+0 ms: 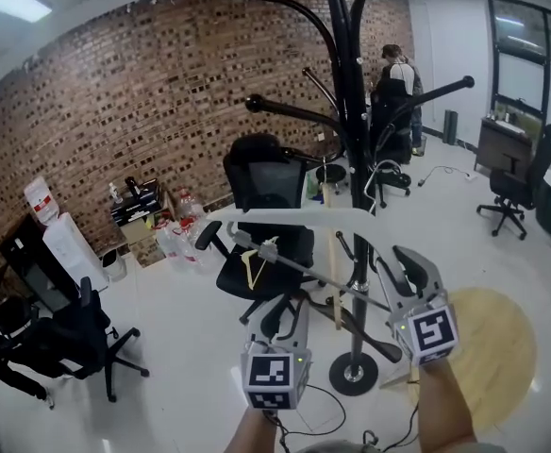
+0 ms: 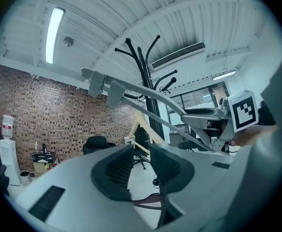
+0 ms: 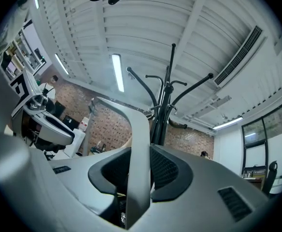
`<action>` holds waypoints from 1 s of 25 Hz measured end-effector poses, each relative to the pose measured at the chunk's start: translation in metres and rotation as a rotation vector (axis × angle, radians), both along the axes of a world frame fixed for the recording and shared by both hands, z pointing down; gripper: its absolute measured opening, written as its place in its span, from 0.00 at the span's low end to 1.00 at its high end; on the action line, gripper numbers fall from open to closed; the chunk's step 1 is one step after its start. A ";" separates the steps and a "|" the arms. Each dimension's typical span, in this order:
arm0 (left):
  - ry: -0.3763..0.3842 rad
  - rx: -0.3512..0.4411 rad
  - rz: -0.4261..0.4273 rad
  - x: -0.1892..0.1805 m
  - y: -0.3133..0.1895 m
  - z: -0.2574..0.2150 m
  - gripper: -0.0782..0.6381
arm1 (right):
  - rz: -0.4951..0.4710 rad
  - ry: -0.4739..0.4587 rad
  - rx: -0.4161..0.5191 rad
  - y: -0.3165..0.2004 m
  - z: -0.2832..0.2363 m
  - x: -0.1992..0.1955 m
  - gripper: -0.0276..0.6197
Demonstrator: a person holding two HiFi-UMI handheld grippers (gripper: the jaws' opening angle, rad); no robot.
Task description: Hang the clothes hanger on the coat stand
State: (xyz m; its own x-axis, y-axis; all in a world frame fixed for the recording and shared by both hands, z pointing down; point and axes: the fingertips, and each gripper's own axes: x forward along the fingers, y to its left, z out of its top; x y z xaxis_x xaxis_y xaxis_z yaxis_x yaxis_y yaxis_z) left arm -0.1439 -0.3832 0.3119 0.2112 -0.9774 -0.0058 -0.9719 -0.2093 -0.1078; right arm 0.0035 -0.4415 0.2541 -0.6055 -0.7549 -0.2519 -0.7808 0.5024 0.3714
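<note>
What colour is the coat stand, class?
The coat stand is black; the head view shows it best.

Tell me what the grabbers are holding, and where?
The right gripper grips the clothes hanger by one arm; the left gripper holds nothing.

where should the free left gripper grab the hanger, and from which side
Probably on the hanger, at the free end of its flat top band, coming up from below with the jaws either side, as the right gripper grips the other end. The band is broad and flat; the clip rod beneath is thin and round. The left gripper is open, underneath.
</note>
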 end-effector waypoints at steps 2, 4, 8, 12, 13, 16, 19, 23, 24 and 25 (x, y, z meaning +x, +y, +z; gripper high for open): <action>-0.004 -0.008 0.010 0.005 -0.006 0.000 0.28 | 0.013 0.006 -0.010 -0.011 0.005 0.005 0.21; -0.006 -0.020 0.016 0.008 -0.014 0.001 0.28 | 0.019 0.014 -0.005 -0.020 0.005 0.006 0.21; -0.009 -0.053 0.034 -0.004 -0.022 0.017 0.28 | 0.027 0.035 -0.019 -0.035 0.020 -0.008 0.21; -0.019 -0.064 0.053 -0.007 -0.031 0.022 0.28 | 0.065 0.077 -0.026 -0.052 0.029 -0.004 0.22; -0.020 -0.064 0.056 -0.008 -0.032 0.021 0.28 | 0.076 0.079 -0.025 -0.055 0.029 -0.004 0.22; -0.017 -0.064 0.058 -0.013 -0.035 0.018 0.28 | 0.104 0.052 -0.016 -0.060 0.025 -0.004 0.23; -0.017 -0.063 0.056 -0.018 -0.036 0.020 0.28 | 0.136 0.081 -0.009 -0.064 0.030 -0.004 0.23; -0.020 -0.049 0.057 -0.019 -0.034 0.023 0.28 | 0.148 0.064 -0.024 -0.065 0.032 0.002 0.25; -0.018 -0.043 0.057 -0.019 -0.034 0.020 0.28 | 0.148 0.057 -0.031 -0.066 0.029 0.005 0.28; -0.012 -0.039 0.056 -0.018 -0.036 0.014 0.28 | 0.150 0.048 -0.035 -0.068 0.022 0.009 0.32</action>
State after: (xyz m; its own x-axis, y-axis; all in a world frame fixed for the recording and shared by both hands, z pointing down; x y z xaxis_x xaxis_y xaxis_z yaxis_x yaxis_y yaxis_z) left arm -0.1621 -0.4196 0.3260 0.2657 -0.9634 0.0351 -0.9571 -0.2679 -0.1099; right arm 0.0125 -0.5097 0.2759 -0.4959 -0.8457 -0.1974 -0.8298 0.3944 0.3947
